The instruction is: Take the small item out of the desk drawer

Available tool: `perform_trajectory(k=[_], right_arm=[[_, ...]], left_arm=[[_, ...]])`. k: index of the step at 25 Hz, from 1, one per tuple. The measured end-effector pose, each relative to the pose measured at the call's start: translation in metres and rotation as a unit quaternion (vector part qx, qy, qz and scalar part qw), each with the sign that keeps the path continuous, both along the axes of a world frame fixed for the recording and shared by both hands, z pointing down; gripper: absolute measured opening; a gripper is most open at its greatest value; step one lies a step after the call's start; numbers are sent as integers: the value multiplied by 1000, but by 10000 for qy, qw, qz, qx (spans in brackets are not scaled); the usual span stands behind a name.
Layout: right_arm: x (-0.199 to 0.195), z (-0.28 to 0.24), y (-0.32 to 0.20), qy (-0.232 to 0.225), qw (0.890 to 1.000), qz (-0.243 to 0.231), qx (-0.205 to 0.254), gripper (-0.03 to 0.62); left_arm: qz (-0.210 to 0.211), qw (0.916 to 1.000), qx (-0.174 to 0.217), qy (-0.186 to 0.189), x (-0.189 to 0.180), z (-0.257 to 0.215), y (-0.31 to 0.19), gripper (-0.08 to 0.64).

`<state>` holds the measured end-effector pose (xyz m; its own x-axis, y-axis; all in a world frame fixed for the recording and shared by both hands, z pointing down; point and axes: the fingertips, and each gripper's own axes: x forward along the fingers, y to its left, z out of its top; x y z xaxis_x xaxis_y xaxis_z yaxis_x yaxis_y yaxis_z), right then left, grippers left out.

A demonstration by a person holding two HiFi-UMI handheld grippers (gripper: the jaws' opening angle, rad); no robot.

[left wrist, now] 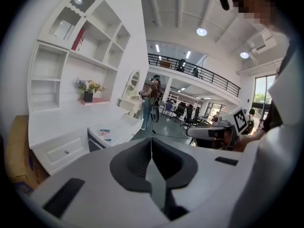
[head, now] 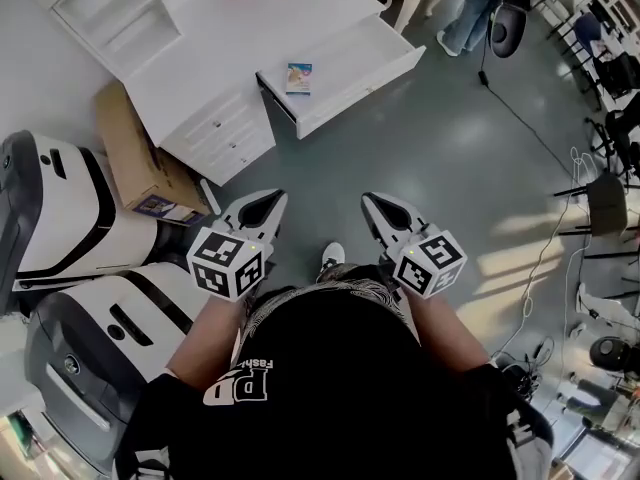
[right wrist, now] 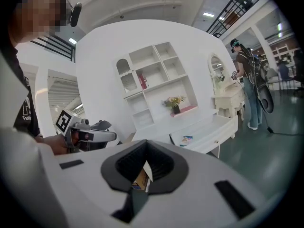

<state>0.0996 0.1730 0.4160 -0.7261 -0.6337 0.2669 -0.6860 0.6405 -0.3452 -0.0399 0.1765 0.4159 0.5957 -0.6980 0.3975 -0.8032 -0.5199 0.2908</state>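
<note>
Small item (head: 299, 76), a flat blue-and-cream packet, lies in the open drawer (head: 372, 68) of the white desk (head: 255, 28). It sits near the drawer's left end, well ahead of both tools.

At far left, 2 white-and-black machines (head: 62, 218) stand on the grey floor (head: 440, 148), one nearer the person than the other. Just right of them, a brown cardboard box (head: 135, 158) stands beside the desk's stack of shut small drawers (head: 225, 138).

The left tool (head: 274, 197) is held out toward the desk with its jaws pressed together and nothing between them. A white shoe (head: 331, 258) shows on the floor between the 2 tools.

The right tool (head: 368, 201) points the same way. Its jaws meet tip to tip and clamp nothing. In the right gripper view, a sliver of brown cardboard shows through the opening behind the tips.

Farther right, at the top, a bystander (head: 472, 13) in jeans stands near the desk's far end. Black chairs (head: 606, 200) line the right edge, and a cable (head: 530, 128) trails across the floor.
</note>
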Motion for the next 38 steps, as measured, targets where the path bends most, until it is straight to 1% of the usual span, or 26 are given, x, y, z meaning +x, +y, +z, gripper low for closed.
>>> perform_trajectory(k=[8,15,22,27,33,36,38], right_arm=[[27,-2,-43,-120,9998,-184,16,9],[48,6,-60,-160,9995,-255,-66,9],[50,16,-64,-229,9992,-283,-153,9],[44,19,-72,-199,9992,-321,-131,9],[38,14,-94,-131,9996,-249,-58,9],[35,12,-108,-25,9996,-261,-50,9],[32,12,-119,20,9996,-251,-83,9]], left_arm=[[-160,9998,-26,-96,28,-4,-40,17],[-222,9996,-42,-151,48,-6,-57,17],[-353,9991,-119,-209,44,3,-59,17],[-323,9992,-128,-186,42,9,-65,17],[-195,9997,5,-120,40,2,-96,17],[-218,9997,61,-96,33,-2,-117,17],[-239,9997,23,-86,27,-1,-128,17]])
